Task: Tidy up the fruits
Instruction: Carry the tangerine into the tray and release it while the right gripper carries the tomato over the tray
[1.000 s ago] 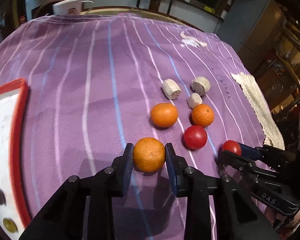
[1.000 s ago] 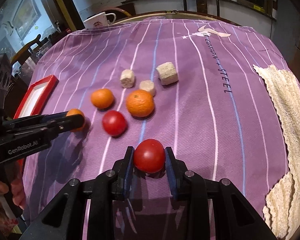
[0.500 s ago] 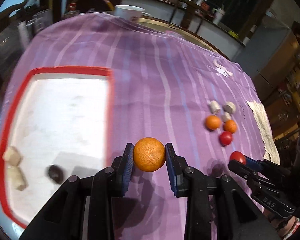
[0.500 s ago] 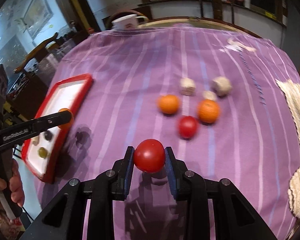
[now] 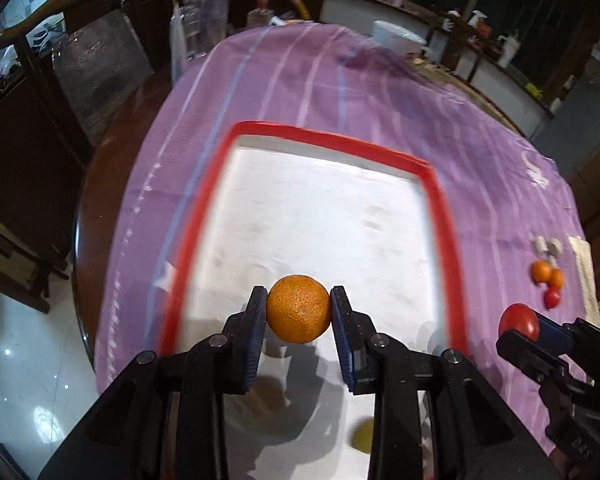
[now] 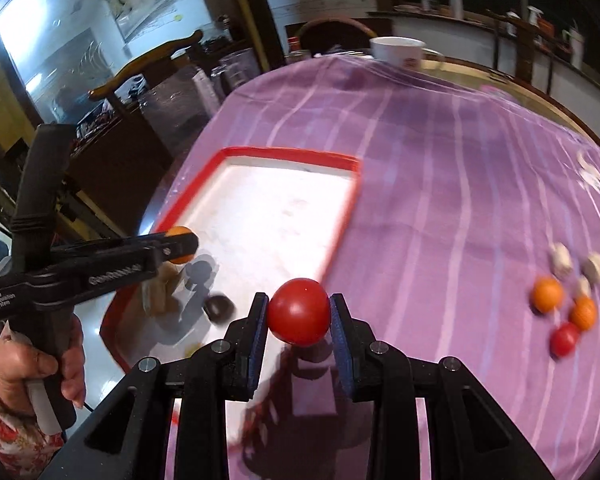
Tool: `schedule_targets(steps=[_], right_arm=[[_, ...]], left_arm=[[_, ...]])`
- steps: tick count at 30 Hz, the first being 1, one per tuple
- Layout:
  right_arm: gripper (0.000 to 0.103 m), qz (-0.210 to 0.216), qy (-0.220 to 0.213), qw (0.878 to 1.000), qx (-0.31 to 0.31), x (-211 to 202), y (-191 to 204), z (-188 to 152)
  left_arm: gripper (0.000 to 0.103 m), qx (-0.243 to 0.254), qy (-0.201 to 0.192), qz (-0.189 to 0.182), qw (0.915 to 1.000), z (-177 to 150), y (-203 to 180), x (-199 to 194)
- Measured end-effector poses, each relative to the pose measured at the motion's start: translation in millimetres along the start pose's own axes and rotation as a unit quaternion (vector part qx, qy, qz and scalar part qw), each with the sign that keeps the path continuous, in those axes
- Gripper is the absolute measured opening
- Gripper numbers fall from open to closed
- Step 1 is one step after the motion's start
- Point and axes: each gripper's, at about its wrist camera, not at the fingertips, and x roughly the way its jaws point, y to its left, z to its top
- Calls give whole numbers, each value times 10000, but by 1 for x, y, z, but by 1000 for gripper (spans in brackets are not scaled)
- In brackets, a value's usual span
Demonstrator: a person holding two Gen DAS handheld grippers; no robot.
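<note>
My left gripper (image 5: 299, 310) is shut on an orange (image 5: 299, 309) and holds it above the white tray with a red rim (image 5: 332, 136). My right gripper (image 6: 299, 312) is shut on a red tomato (image 6: 299, 311), held above the purple cloth just right of the tray (image 6: 284, 154). The right gripper with its tomato (image 5: 518, 322) also shows in the left wrist view. The left gripper with the orange (image 6: 179, 245) shows in the right wrist view, over the tray's near left part.
On the cloth at the right lie two oranges (image 6: 547, 294), a red tomato (image 6: 565, 339) and white chunks (image 6: 561, 259). In the tray lie a dark fruit (image 6: 219, 307), pale chunks (image 6: 158, 292) and a yellow-green fruit (image 5: 362, 434). A white bowl (image 6: 398, 50) and chairs stand beyond.
Both grippers have swung left with their fruits. The left one went from the cloth to above the tray. The right one came to the tray's right edge.
</note>
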Motion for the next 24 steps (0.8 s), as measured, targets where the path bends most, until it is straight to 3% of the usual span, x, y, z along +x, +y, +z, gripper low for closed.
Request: schedule_targets(steps=[6,16,24], right_arm=[[33,12,311,9995,113,44,16,9],[35,-105,443,9988,202,67,20,9],[39,-67,446,9986,282,65,16,10]], left_arm=[[31,-111,250,-11,9996,10,21,24],[32,-74,303,29,9995,9,22,30],[56,-204,92,88,9997,10,19,7]])
